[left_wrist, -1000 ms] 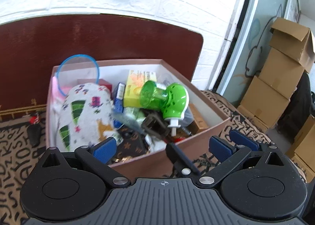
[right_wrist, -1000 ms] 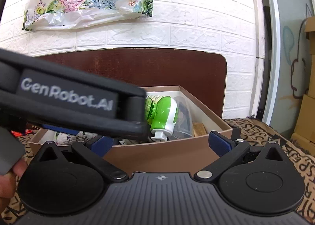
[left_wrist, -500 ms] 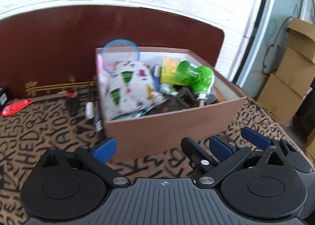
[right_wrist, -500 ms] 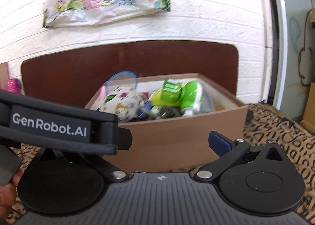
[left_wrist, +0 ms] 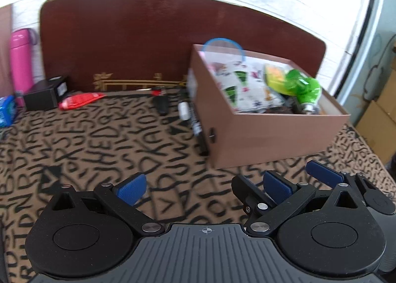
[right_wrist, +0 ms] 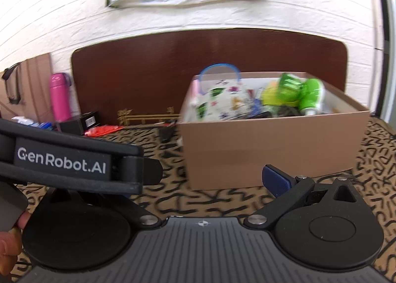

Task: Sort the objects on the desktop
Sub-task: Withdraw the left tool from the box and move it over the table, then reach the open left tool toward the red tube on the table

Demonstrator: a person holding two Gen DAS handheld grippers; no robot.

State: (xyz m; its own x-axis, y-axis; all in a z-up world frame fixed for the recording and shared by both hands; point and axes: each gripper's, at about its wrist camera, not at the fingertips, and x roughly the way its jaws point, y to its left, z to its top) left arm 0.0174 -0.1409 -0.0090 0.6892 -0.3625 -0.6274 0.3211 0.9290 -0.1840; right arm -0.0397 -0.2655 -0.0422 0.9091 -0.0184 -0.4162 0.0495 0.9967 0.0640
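1. Cardboard box (left_wrist: pixel 272 134) sits on the right half of the table, packed with things: a white patterned pouch (left_wrist: pixel 242 84), a green bottle-shaped gadget (left_wrist: pixel 304 87), a yellow packet (left_wrist: pixel 274 74) and a blue-rimmed clear lid (left_wrist: pixel 222 43) standing at its far left corner.
2. Both claws are held low on the near side of the box, apart from it, and neither carries anything.
3. On the left claw (left_wrist: pixel 201 187) the blue pads stand wide apart, with only the patterned cloth (left_wrist: pixel 99 149) between them.
4. Of the right claw (right_wrist: pixel 201 179) only the right blue pad (right_wrist: pixel 274 179) shows in its own view; the left claw's black body, marked "GenRobot.AI", covers the other. The left view shows both of its blue pads, set apart.
5. A black marker (left_wrist: pixel 196 125) lies just beside the box's left wall, with a small white item (left_wrist: pixel 183 110) at its far end and a dark object (left_wrist: pixel 160 104) a little further left.
6. Far left, near the brown headboard-like panel (left_wrist: pixel 148 35), lie a red packet (left_wrist: pixel 79 100) and a black box (left_wrist: pixel 45 94). A pink bottle (left_wrist: pixel 21 60) stands upright beyond them, and a blue item (left_wrist: pixel 6 110) sits at the edge.
7. A person's fingertips (right_wrist: pixel 10 240) show at the near left edge of the right view.
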